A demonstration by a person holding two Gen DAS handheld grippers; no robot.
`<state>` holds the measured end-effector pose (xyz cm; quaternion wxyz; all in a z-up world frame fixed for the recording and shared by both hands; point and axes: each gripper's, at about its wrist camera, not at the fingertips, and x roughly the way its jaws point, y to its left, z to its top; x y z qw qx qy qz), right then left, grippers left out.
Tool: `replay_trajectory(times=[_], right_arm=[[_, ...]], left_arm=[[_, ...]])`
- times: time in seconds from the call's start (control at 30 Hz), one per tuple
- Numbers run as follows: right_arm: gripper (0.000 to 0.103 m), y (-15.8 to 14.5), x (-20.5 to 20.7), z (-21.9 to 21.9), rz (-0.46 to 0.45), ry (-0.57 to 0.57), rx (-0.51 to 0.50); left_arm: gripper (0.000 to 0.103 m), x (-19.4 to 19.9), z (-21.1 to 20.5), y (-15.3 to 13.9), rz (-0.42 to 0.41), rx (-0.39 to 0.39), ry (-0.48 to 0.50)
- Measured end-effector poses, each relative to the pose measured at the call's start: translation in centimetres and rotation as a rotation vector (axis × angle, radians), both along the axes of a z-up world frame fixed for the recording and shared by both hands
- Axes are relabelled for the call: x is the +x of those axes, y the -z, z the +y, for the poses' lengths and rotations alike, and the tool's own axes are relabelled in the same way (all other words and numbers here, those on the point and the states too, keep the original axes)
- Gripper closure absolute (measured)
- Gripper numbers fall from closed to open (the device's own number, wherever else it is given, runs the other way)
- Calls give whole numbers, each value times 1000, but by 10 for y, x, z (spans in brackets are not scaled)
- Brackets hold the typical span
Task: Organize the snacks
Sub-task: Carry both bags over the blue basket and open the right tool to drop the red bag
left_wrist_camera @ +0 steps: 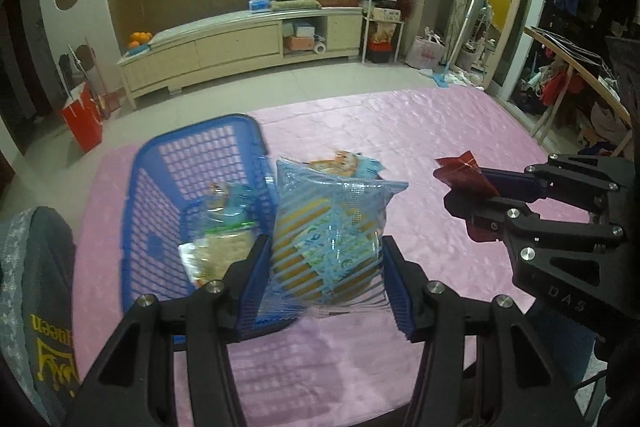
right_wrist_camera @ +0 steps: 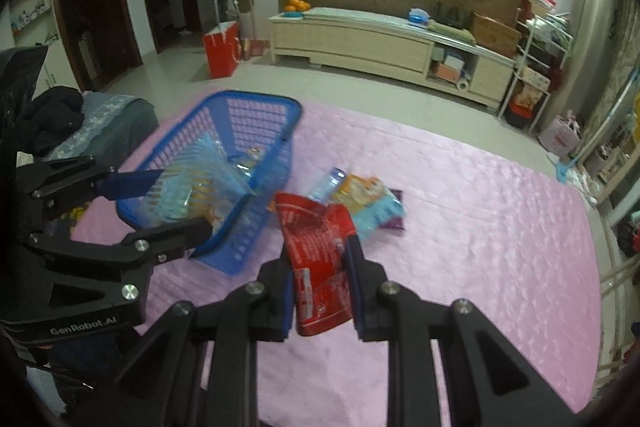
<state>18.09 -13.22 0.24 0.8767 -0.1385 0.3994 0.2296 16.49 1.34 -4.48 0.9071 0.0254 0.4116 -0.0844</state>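
My left gripper (left_wrist_camera: 326, 279) is shut on a clear bag with blue stripes (left_wrist_camera: 328, 235), orange snacks showing inside. It hangs above the table beside the near right wall of the blue plastic basket (left_wrist_camera: 192, 155). The basket holds a few snack packs (left_wrist_camera: 220, 227). My right gripper (right_wrist_camera: 320, 267) is shut on a red snack packet (right_wrist_camera: 316, 243), lifted off the table. From the right wrist view the left gripper (right_wrist_camera: 180, 203) holds its striped bag (right_wrist_camera: 188, 179) over the basket (right_wrist_camera: 256, 103). An orange and light-blue packet (right_wrist_camera: 368, 195) and a purple packet (right_wrist_camera: 394, 223) lie on the cloth right of the basket.
A pink quilted cloth (right_wrist_camera: 460, 227) covers the table. A chair with grey and dark clothing (right_wrist_camera: 92, 123) stands at the table's left edge. Beyond the table are a tiled floor, a long cream cabinet (right_wrist_camera: 360, 43) and a red paper bag (right_wrist_camera: 222, 47).
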Motion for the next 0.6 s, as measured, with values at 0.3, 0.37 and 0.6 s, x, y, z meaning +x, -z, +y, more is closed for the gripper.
replay_trajectory(times=[0.3,0.37,0.6], right_arm=[[76,9,16,56,43,-99,5],[76,13,18,68,56,-118,1],[76,29,24,110,101,-190,-13]], left_arm=[[52,-6,57,-6,-11,6,-92],[52,-7,70,-5,-8,5,-111],[52,-2,107,5,17,4,-183]])
